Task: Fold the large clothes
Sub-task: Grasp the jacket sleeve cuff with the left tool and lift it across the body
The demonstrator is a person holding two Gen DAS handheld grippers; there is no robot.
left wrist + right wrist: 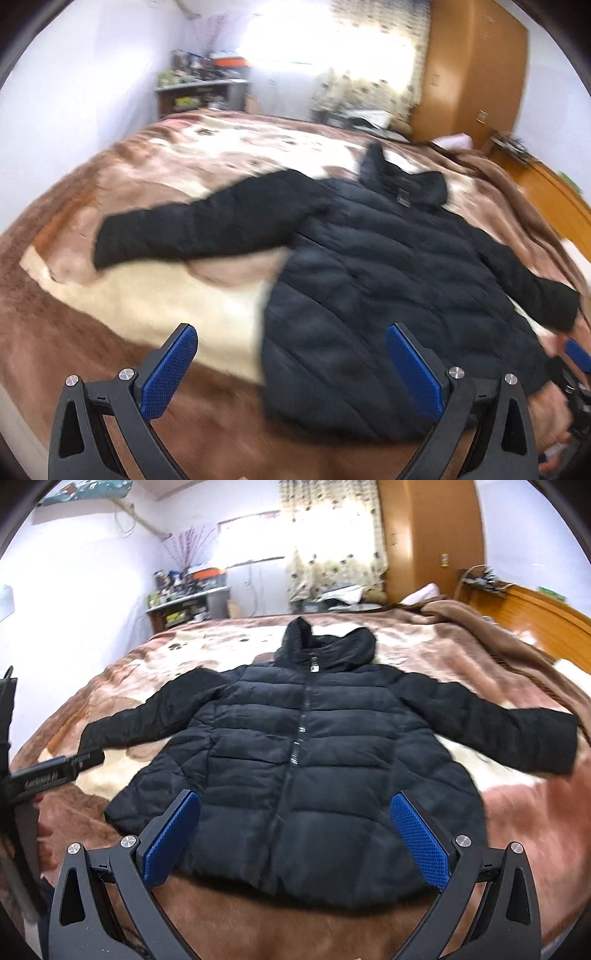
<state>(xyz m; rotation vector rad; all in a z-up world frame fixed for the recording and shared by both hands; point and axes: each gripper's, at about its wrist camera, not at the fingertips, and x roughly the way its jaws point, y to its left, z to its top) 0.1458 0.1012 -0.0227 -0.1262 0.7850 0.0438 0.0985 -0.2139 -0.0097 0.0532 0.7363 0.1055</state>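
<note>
A big black puffy jacket with a hood (295,757) lies flat, zipped, sleeves spread, on the brown and cream blanket (424,646) of the bed. The left gripper (291,365) and right gripper (295,834) hang at 6 o'clock of it, fingers wide apart, holding nothing.

Ahead of the tongs, bright window (255,535) glare over a brown blanketed bed (424,646); cluttered shelf (188,602) far left, wooden wardrobe (428,535) far right, pale walls (74,590).
</note>
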